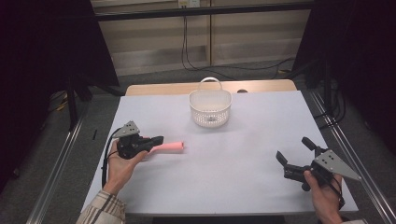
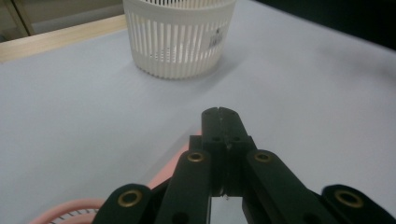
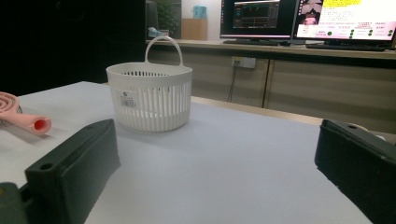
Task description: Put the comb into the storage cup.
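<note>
The work in hand looks like getting the pink tube-shaped object (image 1: 169, 147) into the white slatted basket (image 1: 210, 108), and by the pictures it is barely begun. The pink object lies on the surface near its left edge, well short of the basket, with its open end pointing toward the middle of the surface. From the right gripper view its hollow red-lined end (image 3: 41, 124) shows, resting flat on the surface.

The left gripper (image 1: 156, 140) sits right over the near end of the pink object. In the left gripper view its jaws are pressed together tip to tip, with nothing visibly caught between them; the pink object lies just below and beside them rather than in the grip. So a grasp has not been made.

The right gripper (image 1: 293, 151) hovers well apart at the right side of the surface, its jaws spread wide and empty.

The basket stands upright at the far middle of the surface, handle up, and appears empty as far as the slats let one see. What is left, in my judgement: take hold of the pink object, carry it across, and drop it in.
</note>
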Demonstrator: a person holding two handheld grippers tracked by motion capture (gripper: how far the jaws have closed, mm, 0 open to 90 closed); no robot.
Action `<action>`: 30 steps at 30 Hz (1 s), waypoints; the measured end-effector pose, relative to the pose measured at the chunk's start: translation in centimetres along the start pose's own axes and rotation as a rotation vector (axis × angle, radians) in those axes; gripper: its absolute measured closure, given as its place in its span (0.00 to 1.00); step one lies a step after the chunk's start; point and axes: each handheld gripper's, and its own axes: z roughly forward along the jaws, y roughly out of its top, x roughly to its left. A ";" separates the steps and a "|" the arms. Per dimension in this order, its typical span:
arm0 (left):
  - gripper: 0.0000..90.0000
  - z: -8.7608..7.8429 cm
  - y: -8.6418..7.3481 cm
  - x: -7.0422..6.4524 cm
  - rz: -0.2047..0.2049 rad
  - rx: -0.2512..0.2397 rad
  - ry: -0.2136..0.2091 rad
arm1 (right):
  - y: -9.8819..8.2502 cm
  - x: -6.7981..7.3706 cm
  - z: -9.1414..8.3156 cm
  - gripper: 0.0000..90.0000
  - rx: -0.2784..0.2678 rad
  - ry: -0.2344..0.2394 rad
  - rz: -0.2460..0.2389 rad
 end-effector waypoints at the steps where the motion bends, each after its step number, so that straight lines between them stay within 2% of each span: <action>1: 1.00 0.1 0.2 0.1 0.008 0.017 0.001 | 0.0 0.0 0.0 0.00 0.000 0.001 -0.001; 3: 1.00 0.5 0.6 0.6 0.016 0.053 -0.024 | 0.0 0.0 0.0 0.00 0.000 0.001 0.000; 8: 1.00 1.4 1.7 0.8 0.074 0.136 -0.003 | 0.0 0.0 0.0 0.00 0.001 0.002 -0.004; 12: 1.00 2.0 2.3 0.6 0.083 0.185 -0.011 | 0.0 0.0 0.1 0.00 0.002 0.004 -0.002; 14: 1.00 2.4 2.2 0.5 0.081 0.195 -0.007 | 0.0 0.0 0.1 0.00 0.002 0.006 -0.004; 16: 1.00 2.9 1.9 0.3 0.093 0.230 0.003 | 0.0 0.0 0.0 0.00 0.001 0.007 -0.005; 24: 1.00 3.4 1.1 0.3 0.103 0.288 -0.018 | 0.0 0.1 -0.1 0.00 0.003 0.010 -0.002; 26: 1.00 3.5 1.0 0.3 0.112 0.306 -0.012 | 0.0 0.1 -0.1 0.00 0.005 0.010 -0.004; 30: 1.00 3.2 1.0 0.3 0.119 0.318 -0.017 | 0.0 0.1 -0.1 0.00 0.005 0.010 -0.007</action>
